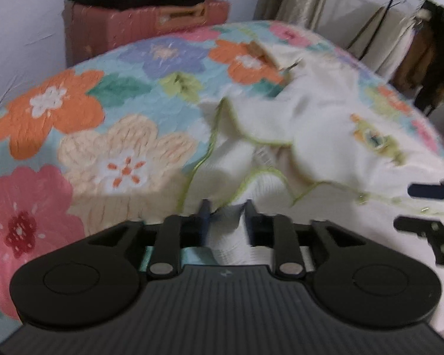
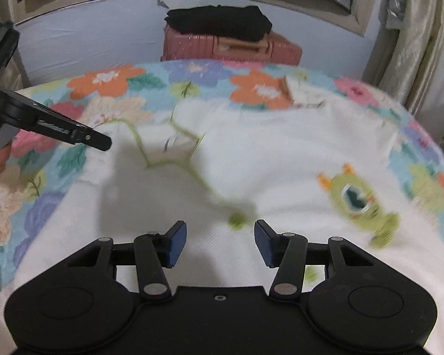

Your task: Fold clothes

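Observation:
A white garment with green trim [image 1: 310, 124] and a green monster print [image 2: 358, 198] lies on the floral bedspread [image 1: 74, 124]. My left gripper [image 1: 226, 210] is shut on a fold of the white garment, which is bunched between its fingers. It also shows in the right wrist view [image 2: 74, 131] at the left, held over the cloth. My right gripper [image 2: 220, 242] is open and empty, just above the garment [image 2: 251, 148]. Its fingers [image 1: 426, 190] show at the right edge of the left wrist view. Both views are motion-blurred.
A pink suitcase [image 2: 231, 47] with a stack of black clothes [image 2: 219, 22] stands beyond the bed by the wall. A clothes rack with hanging garments [image 1: 423, 44] stands at the right. Curtains [image 2: 411, 35] hang at the right.

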Motion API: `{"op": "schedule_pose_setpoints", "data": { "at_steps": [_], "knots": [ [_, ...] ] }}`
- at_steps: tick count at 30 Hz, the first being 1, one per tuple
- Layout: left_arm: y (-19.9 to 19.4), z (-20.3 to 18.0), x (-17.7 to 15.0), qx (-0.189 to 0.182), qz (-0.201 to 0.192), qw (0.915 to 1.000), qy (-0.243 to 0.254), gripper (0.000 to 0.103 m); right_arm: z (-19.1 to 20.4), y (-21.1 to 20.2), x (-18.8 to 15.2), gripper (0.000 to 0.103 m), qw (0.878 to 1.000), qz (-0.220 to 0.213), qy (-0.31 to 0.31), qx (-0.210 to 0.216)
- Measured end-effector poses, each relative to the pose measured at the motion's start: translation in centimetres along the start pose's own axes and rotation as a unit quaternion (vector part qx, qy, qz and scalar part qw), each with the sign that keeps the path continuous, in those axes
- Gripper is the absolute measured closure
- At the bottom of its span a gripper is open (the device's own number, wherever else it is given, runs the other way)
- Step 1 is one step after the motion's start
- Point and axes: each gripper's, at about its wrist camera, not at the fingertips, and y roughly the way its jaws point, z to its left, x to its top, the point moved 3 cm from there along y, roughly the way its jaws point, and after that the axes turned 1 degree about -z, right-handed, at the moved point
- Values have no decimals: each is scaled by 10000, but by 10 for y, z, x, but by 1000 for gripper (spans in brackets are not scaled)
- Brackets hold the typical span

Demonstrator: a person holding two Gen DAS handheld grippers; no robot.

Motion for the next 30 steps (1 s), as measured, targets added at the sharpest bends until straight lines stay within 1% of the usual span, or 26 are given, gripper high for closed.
{"op": "schedule_pose_setpoints", "data": {
  "at_steps": [2,3,4,5,6,7,8,9,10,11,12,15,16,17,20,22,23,25,28,30],
  "knots": [
    [-19,-5,11,-94,-153,9997,135,64,-12,-16,17,41,9993,19,-364,-26],
    [-27,-9,16,-124,-267,9993,224,62,-19,-20,23,34,9988,41,-489,-63],
    [-32,-13,21,-138,-357,9989,278,60,-28,-20,28,33,9985,160,-502,-143],
    [-35,-19,26,-187,-403,9986,301,59,-38,-16,32,34,9979,372,-479,-207],
    [-34,-24,31,-258,-404,9983,346,59,-48,-11,36,34,9969,576,-463,-259],
    [-30,-30,37,-250,-399,9979,441,59,-60,-6,40,34,9959,733,-446,-298],
    [-26,-37,43,-234,-395,9975,541,59,-71,-2,44,34,9951,841,-412,-307],
    [-19,-43,50,-43,-405,9970,656,59,-83,1,50,34,9950,885,-358,-309],
    [-8,-51,59,201,-407,9954,843,57,-95,3,58,34,9960,792,-273,-310],
    [2,-59,68,259,-391,9939,999,54,-107,3,65,34,9974,606,-195,-335],
    [11,-66,77,303,-373,9922,1151,54,-120,3,73,34,9985,364,-126,-380],
    [43,-85,109,232,-363,9904,1314,52,-158,15,87,34,9984,-201,93,-513],
    [56,-92,120,125,-348,9905,1323,51,-170,21,89,34,9980,-342,153,-516],
    [72,-99,132,-13,-299,9911,1300,49,-181,32,89,34,9979,-407,133,-484],
    [123,-109,164,-318,-55,9940,1048,48,-214,72,88,34,9974,-265,104,-657],
    [155,-110,182,-413,18,9957,831,47,-233,92,89,34,9972,-241,179,-688],
    [172,-108,191,-474,56,9963,718,43,-240,98,91,34,9973,-294,186,-643],
    [202,-103,204,-506,119,9972,530,42,-246,113,104,34,9977,-373,71,-552],
    [237,-96,211,-340,377,9980,374,42,-250,136,126,34,9978,-489,-164,-416],
    [242,-98,208,-463,416,9972,416,42,-252,151,142,34,9974,-556,-335,-315]
  ]
}}
